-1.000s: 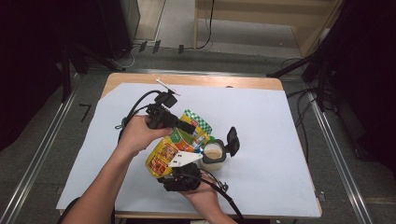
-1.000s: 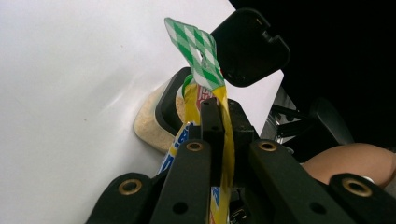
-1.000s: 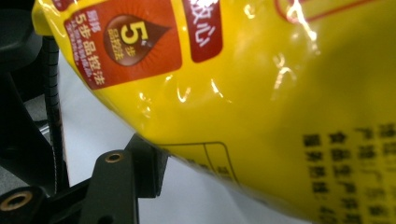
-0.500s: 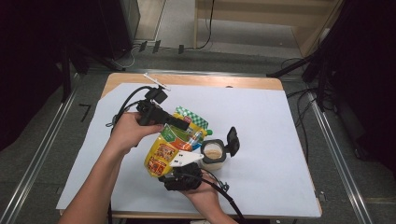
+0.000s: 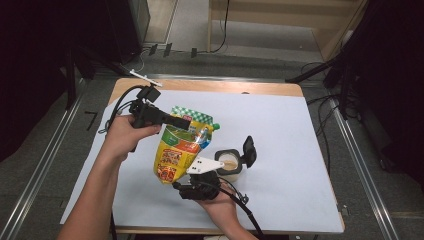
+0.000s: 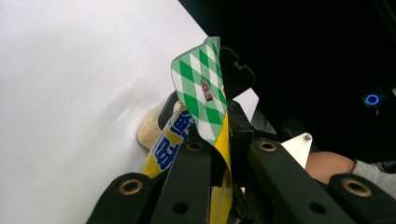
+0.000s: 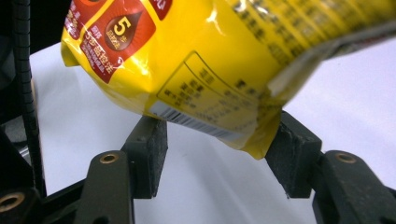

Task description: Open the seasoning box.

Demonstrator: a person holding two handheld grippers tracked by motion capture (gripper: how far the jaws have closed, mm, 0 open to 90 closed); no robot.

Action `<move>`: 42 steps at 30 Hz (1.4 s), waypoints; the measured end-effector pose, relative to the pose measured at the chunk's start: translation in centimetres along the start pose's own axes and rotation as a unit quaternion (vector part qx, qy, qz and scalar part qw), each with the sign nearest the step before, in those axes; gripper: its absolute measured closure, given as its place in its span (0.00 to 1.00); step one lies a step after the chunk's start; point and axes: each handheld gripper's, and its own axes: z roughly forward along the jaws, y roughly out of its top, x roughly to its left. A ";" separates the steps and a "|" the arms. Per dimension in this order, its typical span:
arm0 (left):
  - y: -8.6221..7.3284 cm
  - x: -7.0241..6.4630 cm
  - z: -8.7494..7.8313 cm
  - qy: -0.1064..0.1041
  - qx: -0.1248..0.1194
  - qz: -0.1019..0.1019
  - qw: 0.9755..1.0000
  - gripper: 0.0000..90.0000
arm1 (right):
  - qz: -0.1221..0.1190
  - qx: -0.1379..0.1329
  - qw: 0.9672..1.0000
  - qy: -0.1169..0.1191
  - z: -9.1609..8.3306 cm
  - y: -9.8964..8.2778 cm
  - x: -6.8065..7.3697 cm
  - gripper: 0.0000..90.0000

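Left gripper view shows the left gripper (image 6: 219,163) clenched on the green-checked top of the yellow pouch (image 5: 180,147), held above the white table (image 5: 300,130); the right gripper (image 7: 215,154) is spread wide around its bottom corner, near the open-lidded cup (image 5: 231,164)

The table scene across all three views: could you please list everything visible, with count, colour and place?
snack bag: one, yellow with green-checked top, held above the table's middle.
jar: one, pale contents, black flip lid open, right of the bag.
table: one, white sheet over a wooden top.
left hand-held gripper: one, black, shut on the bag's top edge.
right hand-held gripper: one, black, jaws open under the bag's bottom corner.
hands: two, left hand, right hand.
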 end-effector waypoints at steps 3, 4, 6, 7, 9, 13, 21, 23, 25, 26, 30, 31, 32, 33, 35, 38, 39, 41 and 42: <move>-0.1 0.3 -0.8 -0.004 -0.010 0.001 1.000 1.00 | 0.004 -0.006 1.000 -0.001 -0.2 0.1 -0.2 0.49; -0.1 0.3 -0.9 -0.003 -0.013 0.000 1.000 1.00 | 0.005 -0.008 1.000 -0.001 -0.2 0.1 -0.2 0.49; -0.2 0.4 -1.3 -0.005 -0.019 0.002 1.000 1.00 | 0.007 -0.011 1.000 -0.002 -0.3 0.1 -0.3 0.49; -0.2 0.4 -1.6 -0.005 -0.023 0.002 1.000 1.00 | 0.007 -0.013 1.000 -0.002 -0.4 0.2 -0.4 0.49; -0.2 0.5 -2.0 -0.007 -0.032 0.003 0.999 1.00 | 0.006 -0.016 1.000 -0.004 -0.5 0.3 -0.5 0.49; -0.3 0.5 -2.7 -0.004 -0.045 0.005 0.999 1.00 | 0.008 -0.018 1.000 -0.007 -0.6 0.3 -0.7 0.49; -0.4 1.5 -3.3 0.029 -0.065 0.000 0.997 1.00 | 0.004 -0.019 1.000 -0.007 -0.7 0.3 -0.7 0.50; -0.3 2.1 -3.3 0.041 -0.073 -0.002 0.996 1.00 | 0.006 -0.018 1.000 -0.006 -0.6 0.3 -0.7 0.50; -0.2 2.5 -3.1 0.055 -0.078 0.000 0.995 1.00 | 0.004 -0.017 1.000 -0.006 -0.6 0.3 -0.6 0.50; -0.2 2.7 -3.0 0.056 -0.077 0.002 0.995 1.00 | 0.002 -0.016 1.000 -0.006 -0.6 0.3 -0.7 0.50; -0.3 4.1 -2.4 0.062 -0.086 -0.002 0.994 1.00 | 0.001 -0.016 1.000 -0.006 -0.6 0.3 -0.6 0.50; -0.3 4.2 -2.3 0.064 -0.086 0.000 0.994 1.00 | 0.000 -0.016 1.000 -0.007 -0.7 0.3 -0.6 0.50; -0.3 4.3 -2.2 0.068 -0.088 0.003 0.994 1.00 | -0.001 -0.017 1.000 -0.010 -0.7 0.3 -0.6 0.50; -0.3 4.4 -2.2 0.072 -0.092 0.008 0.993 1.00 | -0.002 -0.020 1.000 -0.011 -0.7 0.4 -0.6 0.50; -0.3 4.4 -2.2 0.081 -0.098 0.024 0.992 1.00 | -0.002 -0.020 1.000 -0.011 -0.8 0.4 -0.6 0.50; -0.4 4.8 -2.3 0.092 -0.105 0.026 0.990 1.00 | -0.001 -0.019 1.000 -0.010 -0.8 0.4 -0.7 0.50; -0.4 5.0 -2.3 0.097 -0.105 0.025 0.989 1.00 | -0.003 -0.019 1.000 -0.010 -0.8 0.3 -0.7 0.50; -0.7 5.8 -2.2 0.098 -0.105 0.011 0.990 1.00 | -0.003 -0.017 1.000 -0.010 -0.7 0.3 -0.6 0.50; -0.9 6.4 -2.3 0.084 -0.109 0.001 0.990 0.99 | -0.004 -0.017 1.000 -0.010 -0.7 0.3 -0.5 0.50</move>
